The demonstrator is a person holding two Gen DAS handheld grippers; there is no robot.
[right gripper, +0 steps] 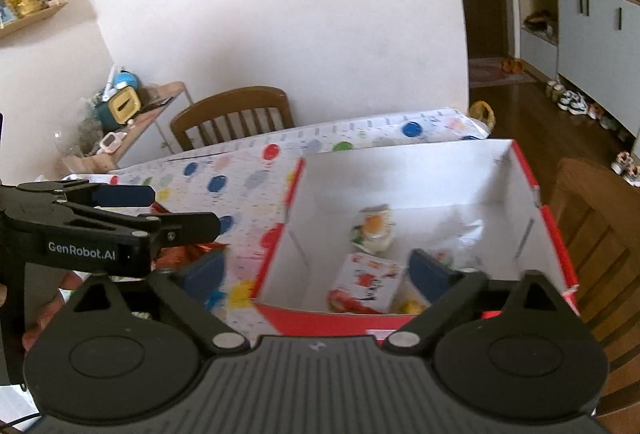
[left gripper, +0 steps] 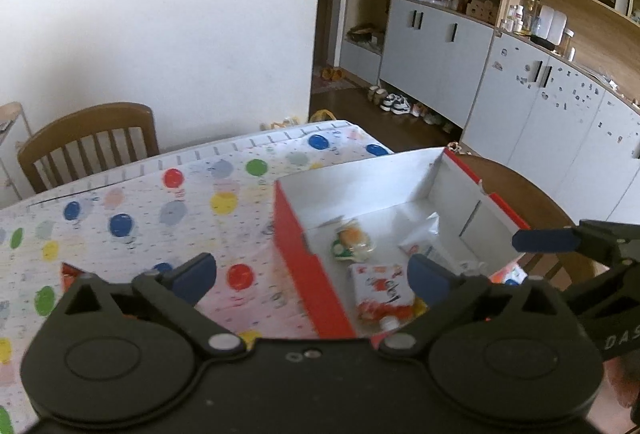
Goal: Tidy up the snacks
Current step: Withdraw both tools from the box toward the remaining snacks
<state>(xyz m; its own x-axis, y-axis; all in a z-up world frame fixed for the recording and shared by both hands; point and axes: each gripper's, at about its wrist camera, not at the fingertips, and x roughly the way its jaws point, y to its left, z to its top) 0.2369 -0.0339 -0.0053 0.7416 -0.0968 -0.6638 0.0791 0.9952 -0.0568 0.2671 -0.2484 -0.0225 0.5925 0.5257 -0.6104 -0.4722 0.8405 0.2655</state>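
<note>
1. A red cardboard box (left gripper: 298, 258) with a white inside stands on a desk (left gripper: 132, 210) covered by a cloth printed with coloured balloons. The box sits toward the 3 o'clock side of the left wrist view.
2. Three snacks lie on the box floor: an orange-and-green packet (left gripper: 352, 242) at the middle, a white pouch (left gripper: 420, 238) just to its 3 o'clock, and a red-and-white pouch (left gripper: 382, 290) at its 6 o'clock, nearest the cameras. A small yellow item beside the red-and-white pouch is too blurred to identify.
3. The left gripper (left gripper: 312, 270) points downward over the box's near left wall, its jaws spread wide and holding nothing.
4. The right gripper (right gripper: 316, 274) tilts down over the box's near rim, its jaws likewise spread wide and empty.
5. Each gripper appears in the other's view, at the side edge.
6. Two wooden chairs show: one (left gripper: 88, 142) behind the desk at 10 o'clock, another (right gripper: 592, 234) beside the box at 3 o'clock.
</note>
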